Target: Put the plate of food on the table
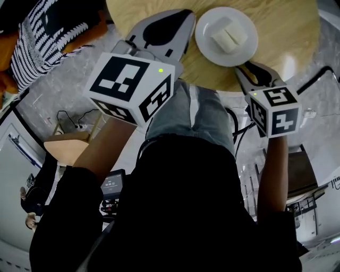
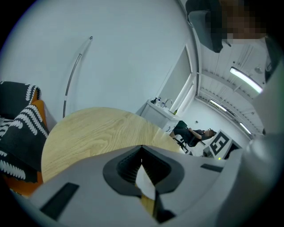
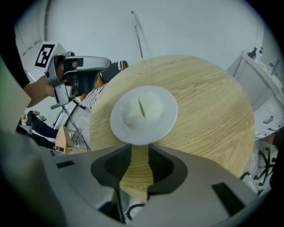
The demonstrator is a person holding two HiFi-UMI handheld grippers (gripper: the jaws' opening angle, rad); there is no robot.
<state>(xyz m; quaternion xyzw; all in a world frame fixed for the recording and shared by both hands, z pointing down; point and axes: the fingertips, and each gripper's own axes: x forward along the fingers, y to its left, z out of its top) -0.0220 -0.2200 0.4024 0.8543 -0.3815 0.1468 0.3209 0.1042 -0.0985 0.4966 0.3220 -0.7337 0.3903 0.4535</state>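
Note:
A white plate [image 1: 204, 38] with two pale blocks of food [image 1: 225, 36] rests on the round wooden table [image 1: 289, 32]. In the right gripper view the plate [image 3: 119, 126] lies just beyond the jaw tips, near the table's edge [image 3: 208, 111]. My right gripper [image 1: 245, 67] [image 3: 140, 150] is open, with only bare wood between its jaws. It does not touch the plate. My left gripper [image 1: 181, 15] [image 2: 142, 148] hovers over the table [image 2: 93, 137] left of the plate. Its jaws meet at the tips and hold nothing.
A person in a black-and-white striped garment [image 1: 48, 37] [image 2: 17, 126] sits at the table's left side. A wooden stool [image 1: 66, 147] and cables [image 1: 69, 119] are on the floor below. A white cabinet [image 2: 162, 113] stands beyond the table's far side.

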